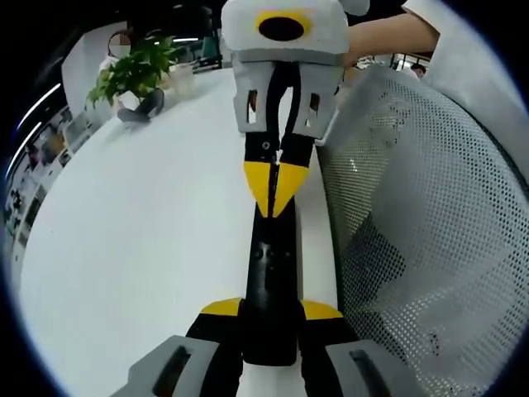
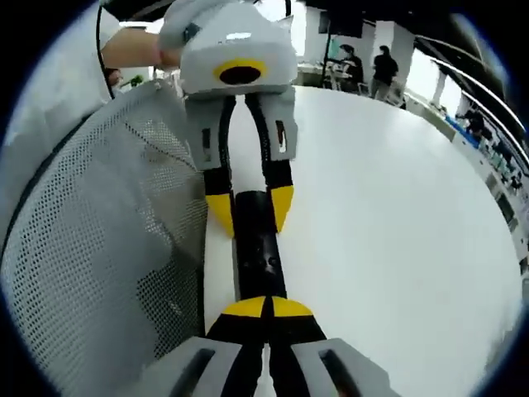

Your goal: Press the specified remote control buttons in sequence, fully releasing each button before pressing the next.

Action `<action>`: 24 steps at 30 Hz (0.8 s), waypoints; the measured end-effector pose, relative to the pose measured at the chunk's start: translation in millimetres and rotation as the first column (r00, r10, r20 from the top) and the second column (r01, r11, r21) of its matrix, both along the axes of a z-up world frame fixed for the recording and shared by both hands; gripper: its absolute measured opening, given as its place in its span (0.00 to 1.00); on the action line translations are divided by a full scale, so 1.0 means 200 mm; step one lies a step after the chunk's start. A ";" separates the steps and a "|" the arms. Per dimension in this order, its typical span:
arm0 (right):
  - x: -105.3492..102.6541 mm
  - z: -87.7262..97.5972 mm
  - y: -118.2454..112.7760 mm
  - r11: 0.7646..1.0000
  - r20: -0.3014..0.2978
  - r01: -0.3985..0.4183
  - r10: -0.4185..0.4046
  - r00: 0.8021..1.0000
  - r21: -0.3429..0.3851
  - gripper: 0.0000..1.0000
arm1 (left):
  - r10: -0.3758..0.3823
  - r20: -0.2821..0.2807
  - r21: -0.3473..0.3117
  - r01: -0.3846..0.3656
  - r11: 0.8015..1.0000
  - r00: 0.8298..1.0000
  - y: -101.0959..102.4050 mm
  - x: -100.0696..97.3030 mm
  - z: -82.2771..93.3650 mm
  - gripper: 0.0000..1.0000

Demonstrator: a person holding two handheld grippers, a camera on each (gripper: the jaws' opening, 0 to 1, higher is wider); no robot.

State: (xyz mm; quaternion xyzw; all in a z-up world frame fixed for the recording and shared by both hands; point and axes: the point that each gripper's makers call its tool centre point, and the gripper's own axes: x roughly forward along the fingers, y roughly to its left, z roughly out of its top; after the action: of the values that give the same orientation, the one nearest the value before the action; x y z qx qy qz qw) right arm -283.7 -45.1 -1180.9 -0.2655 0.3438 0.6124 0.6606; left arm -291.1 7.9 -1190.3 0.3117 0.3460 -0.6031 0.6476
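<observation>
- Black plastic, the remote control (image 1: pixel 269 289) lies lengthwise on the white table (image 1: pixel 140 248), running from 6 o'clock toward 12 in the left gripper view.
- The left gripper (image 1: pixel 270 318) clasps the remote's near end, one yellow-tipped jaw on each side of it.
- In the same view the right gripper (image 1: pixel 275 188) comes down from 12 o'clock, its jaws pinched together with nothing between them, the joined tips resting on or just above the remote's upper face; I cannot tell whether they touch.
- A potted plant (image 1: pixel 132 74) stands at 10 o'clock, and a mesh chair back (image 1: pixel 430 240) rises at 3 o'clock.
- In the right gripper view the closed tips (image 2: pixel 266 310) sit over the remote's button area (image 2: pixel 264 263), the other gripper gripping its far end.
- Risk, as I judge it: the joined tips look wide against the small buttons, so a slightly off-centre press could catch a neighbouring button, or push the remote askew if the clasp is loose.
</observation>
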 end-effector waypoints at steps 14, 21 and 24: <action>-0.04 -0.01 0.02 0.989 0.063 -0.124 0.129 0.990 -0.076 0.08 | 0.006 0.000 -0.006 -0.006 1.000 1.000 0.00 0.00 0.00 0.24; -0.05 -0.01 0.03 0.984 0.070 -0.145 0.152 0.986 -0.101 0.08 | 0.008 0.000 -0.016 -0.008 1.000 1.000 0.00 0.00 0.00 0.24; -0.06 -0.01 0.03 0.978 0.087 -0.163 0.175 0.981 -0.131 0.08 | 0.010 0.000 -0.020 -0.010 1.000 1.000 0.00 0.00 0.00 0.24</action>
State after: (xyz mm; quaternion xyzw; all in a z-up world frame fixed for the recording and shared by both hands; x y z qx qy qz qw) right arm -295.3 -38.8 -1183.0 -0.3637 0.3241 0.6302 0.6046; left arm -291.1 8.0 -1190.1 0.3037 0.3414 -0.6033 0.6536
